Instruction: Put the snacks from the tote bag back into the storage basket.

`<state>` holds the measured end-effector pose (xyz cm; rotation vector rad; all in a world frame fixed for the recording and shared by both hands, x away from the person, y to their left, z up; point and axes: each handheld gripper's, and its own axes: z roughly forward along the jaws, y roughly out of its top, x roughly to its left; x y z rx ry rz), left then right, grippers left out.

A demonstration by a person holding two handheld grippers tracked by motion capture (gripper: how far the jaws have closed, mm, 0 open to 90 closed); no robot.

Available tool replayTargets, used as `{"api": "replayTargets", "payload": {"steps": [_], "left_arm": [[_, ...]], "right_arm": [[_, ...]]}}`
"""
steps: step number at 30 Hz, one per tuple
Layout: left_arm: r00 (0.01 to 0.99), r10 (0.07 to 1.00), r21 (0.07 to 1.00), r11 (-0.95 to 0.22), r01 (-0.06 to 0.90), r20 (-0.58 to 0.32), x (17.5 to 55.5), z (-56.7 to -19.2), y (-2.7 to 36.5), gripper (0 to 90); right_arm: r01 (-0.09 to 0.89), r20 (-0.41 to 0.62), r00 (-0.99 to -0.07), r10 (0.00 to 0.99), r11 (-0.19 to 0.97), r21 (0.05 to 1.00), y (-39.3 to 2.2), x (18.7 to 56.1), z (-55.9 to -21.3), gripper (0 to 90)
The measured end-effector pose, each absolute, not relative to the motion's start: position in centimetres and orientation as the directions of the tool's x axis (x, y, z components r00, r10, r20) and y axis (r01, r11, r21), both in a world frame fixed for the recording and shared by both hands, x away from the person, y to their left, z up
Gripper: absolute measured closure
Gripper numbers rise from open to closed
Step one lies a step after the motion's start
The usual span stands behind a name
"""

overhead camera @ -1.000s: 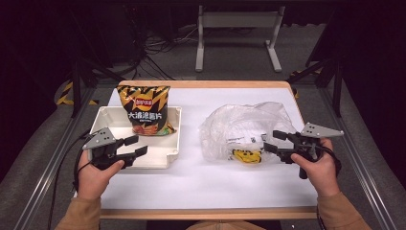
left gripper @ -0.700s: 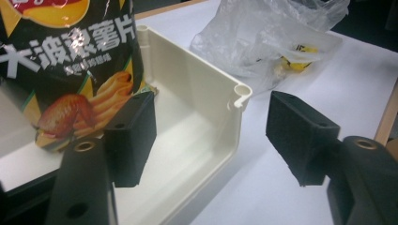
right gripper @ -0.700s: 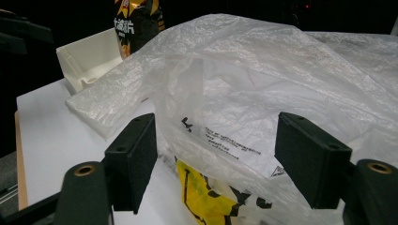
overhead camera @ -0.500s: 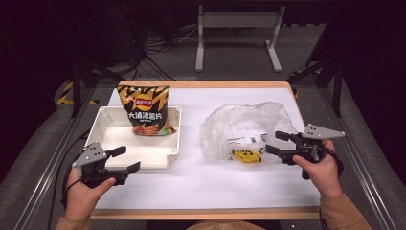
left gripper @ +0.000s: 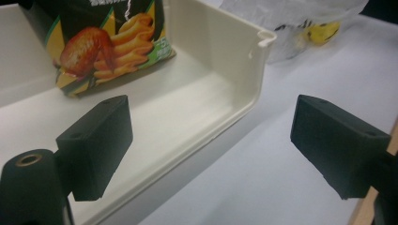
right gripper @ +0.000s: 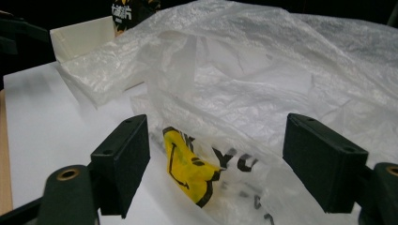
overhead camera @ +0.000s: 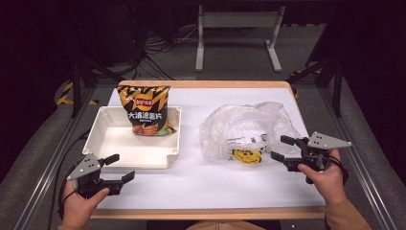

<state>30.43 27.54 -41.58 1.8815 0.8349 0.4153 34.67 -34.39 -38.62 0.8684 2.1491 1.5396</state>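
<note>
1. Chip bag (overhead camera: 145,111) is standing upright in the white bin (overhead camera: 110,148) at centre left of the high view, so by my read the placing is done. The crumpled plastic bag (overhead camera: 249,132), with its yellow smiley print, is lying at centre right on the white table (overhead camera: 201,182) and looks to be next.

2. Same view: the left gripper (overhead camera: 119,167) is sitting at lower left beside the bin's near corner, jaws just opening wide, gripping nothing. The right gripper (overhead camera: 280,148) at lower right is pointing at the plastic bag's edge, jaws spread and just widening too.

3. Left gripper view: the black jaws are standing far apart, straddling the bin's rim (left gripper: 225,112) without touching it; the chip bag (left gripper: 108,42) is leaning at upper left.

4. Right gripper view: both jaws are parted, with the plastic bag (right gripper: 263,89) and its yellow print (right gripper: 187,168) lying between them. The pads are not pressing yet, so the grasp is looking still to come.
</note>
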Motion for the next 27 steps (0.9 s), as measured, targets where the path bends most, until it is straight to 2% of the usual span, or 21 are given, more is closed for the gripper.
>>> {"api": "replayTargets", "payload": {"steps": [3, 8, 10, 20, 27], "left_arm": [[0.693, 0.719, 0.888, -0.285, 0.362, -0.052, 30.4, -42.3, 27.7, 13.9], [0.681, 0.727, 0.878, -0.268, 0.396, -0.086, 30.6, -43.7, 27.7, 13.4], [0.678, 0.730, 0.880, -0.262, 0.397, -0.089, 30.6, -43.9, 27.7, 13.1], [0.639, 0.765, 0.886, -0.240, 0.396, -0.078, 30.8, -44.9, 27.5, 13.7], [0.637, 0.767, 0.871, -0.263, 0.416, -0.072, 31.0, -45.3, 27.3, 13.3]], "right_arm": [[0.274, 0.049, -0.741, 0.670, 0.235, 0.933, -34.4, 34.5, -39.4, 23.6], [0.270, 0.042, -0.722, 0.691, 0.225, 0.936, -34.3, 34.0, -41.0, 22.5], [0.262, 0.018, -0.708, 0.706, 0.238, 0.935, -34.2, 33.9, -41.5, 22.5], [0.289, 0.029, -0.687, 0.726, 0.236, 0.928, -34.1, 33.6, -43.8, 21.6], [0.286, 0.018, -0.684, 0.730, 0.245, 0.926, -33.9, 33.5, -44.0, 21.3]]}}
